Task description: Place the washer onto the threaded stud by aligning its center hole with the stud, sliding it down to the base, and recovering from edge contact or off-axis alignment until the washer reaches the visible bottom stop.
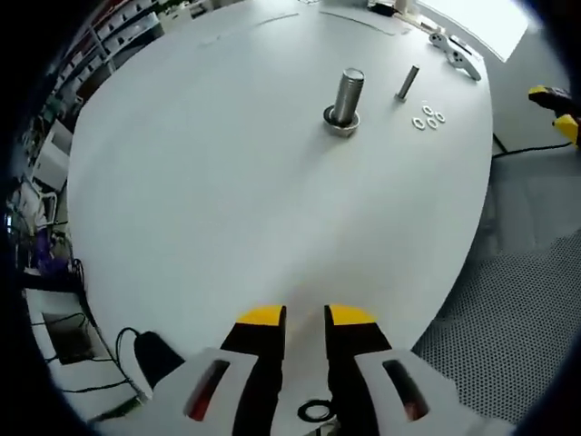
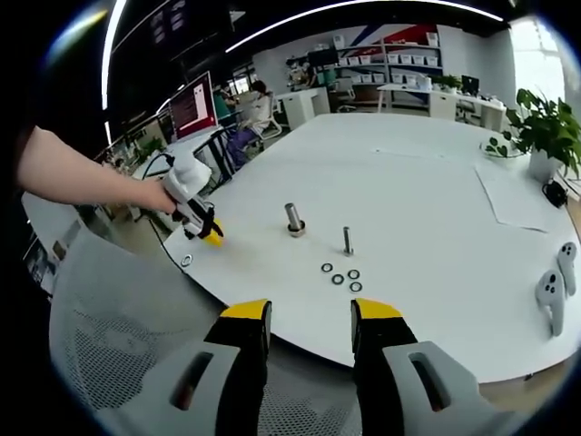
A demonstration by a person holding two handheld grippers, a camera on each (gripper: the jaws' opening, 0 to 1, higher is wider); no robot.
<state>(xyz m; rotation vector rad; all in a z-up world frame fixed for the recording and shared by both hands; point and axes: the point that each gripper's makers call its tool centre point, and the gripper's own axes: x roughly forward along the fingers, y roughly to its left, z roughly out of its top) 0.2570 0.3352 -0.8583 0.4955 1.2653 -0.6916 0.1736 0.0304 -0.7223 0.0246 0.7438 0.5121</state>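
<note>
A thick threaded stud [image 1: 346, 91] stands upright on the white table [image 1: 227, 200], with a metal ring at its base [image 1: 341, 123]. Beside it is a thin bolt [image 1: 408, 82] and several small washers [image 1: 428, 117]. My left gripper [image 1: 306, 316] hovers over the near table edge, far from the stud, with a narrow gap between its jaws and nothing in it. A dark ring [image 1: 316, 411] shows low between the jaws. In the right gripper view, the stud [image 2: 293, 218], the bolt [image 2: 347, 240] and the washers [image 2: 341, 274] lie ahead. A single washer [image 2: 186, 261] lies by the left gripper [image 2: 195, 218]. My right gripper [image 2: 311, 313] is open and empty, off the table.
Two white handheld controllers [image 2: 551, 291] lie at the table's right end, and a potted plant [image 2: 536, 127] stands behind them. A person's arm [image 2: 82, 177] holds the left gripper. A mesh chair [image 2: 118, 345] sits below the table edge. Desks and shelves fill the background.
</note>
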